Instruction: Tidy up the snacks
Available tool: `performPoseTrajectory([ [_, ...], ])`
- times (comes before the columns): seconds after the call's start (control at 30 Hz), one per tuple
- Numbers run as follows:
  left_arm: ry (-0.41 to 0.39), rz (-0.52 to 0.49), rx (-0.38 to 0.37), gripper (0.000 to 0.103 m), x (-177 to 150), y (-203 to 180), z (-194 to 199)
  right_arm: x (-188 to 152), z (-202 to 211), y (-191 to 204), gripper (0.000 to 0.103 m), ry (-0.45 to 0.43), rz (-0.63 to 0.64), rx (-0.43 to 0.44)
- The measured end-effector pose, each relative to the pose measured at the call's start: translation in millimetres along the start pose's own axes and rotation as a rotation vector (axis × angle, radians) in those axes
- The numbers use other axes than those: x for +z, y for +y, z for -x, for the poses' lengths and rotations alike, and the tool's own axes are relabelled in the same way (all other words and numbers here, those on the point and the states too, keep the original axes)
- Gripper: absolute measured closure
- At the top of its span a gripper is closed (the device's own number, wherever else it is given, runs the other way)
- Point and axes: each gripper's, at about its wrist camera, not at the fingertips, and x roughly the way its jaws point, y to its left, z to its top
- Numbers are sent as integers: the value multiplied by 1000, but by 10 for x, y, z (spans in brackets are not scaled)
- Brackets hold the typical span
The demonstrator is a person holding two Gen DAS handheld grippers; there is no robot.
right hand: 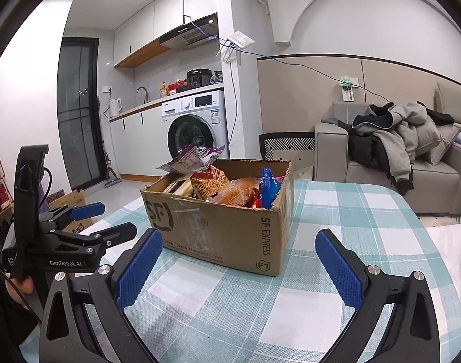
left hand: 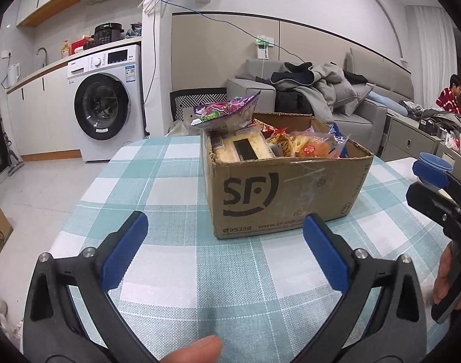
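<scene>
We hold both grippers low over the checked bench [left hand: 176, 272] — the left gripper [left hand: 224, 248] and right gripper [right hand: 239, 267] each with jaws spread wide, pinching nothing. Just ahead of both sets of jaws sits the cardboard box [left hand: 278, 190], open-topped and heaped with snack packets [right hand: 227, 187] — a purple packet [left hand: 227, 110] on top.
</scene>
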Motion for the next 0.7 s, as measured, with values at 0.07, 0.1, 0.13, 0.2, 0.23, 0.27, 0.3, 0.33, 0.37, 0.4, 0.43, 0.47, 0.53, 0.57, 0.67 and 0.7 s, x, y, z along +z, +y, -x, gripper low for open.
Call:
performPoseTrajectory([
  [0.07,-4,5,-1,1,-7,2,26,-8,4,7,0,-1,6,1],
  [0.1,-4,7,-2,1,-12,5,34,-11,6,7,0,-3,7,2],
  [0.13,-5,9,-2,1,-15,8,34,-13,5,8,0,-4,8,2],
  [0.2,-5,7,-4,1,-15,9,34,-9,6,-1,0,-4,6,2],
  [0.23,-5,7,-3,1,-16,9,31,-11,10,4,0,-4,6,2],
  [0.27,-3,7,-4,1,-14,13,32,-11,9,2,0,-4,5,2],
  [0.3,-3,8,-3,1,-15,17,34,-11,10,2,0,-5,5,2],
  [0.33,-3,10,-2,1,-14,21,34,-11,9,4,0,-5,6,2],
  [0.37,-4,11,-4,1,-14,23,37,-11,10,5,0,-4,7,2],
  [0.4,-4,12,-3,1,-17,25,40,-11,6,5,0,-4,7,2],
  [0.43,-4,12,-3,1,-17,26,38,-11,10,4,0,-4,7,2],
  [0.47,-5,11,-4,1,-18,26,40,-11,12,4,0,-4,7,2],
  [0.53,-5,10,-4,1,-16,27,31,-11,11,3,0,-4,7,2],
  [0.57,-6,10,-3,1,-18,27,37,-11,13,3,0,-5,6,2],
  [0.67,-6,10,-3,1,-13,19,45,-11,8,3,0,-4,6,2],
  [0.7,-7,10,-5,1,-14,20,46,-11,10,3,0,-4,7,2],
])
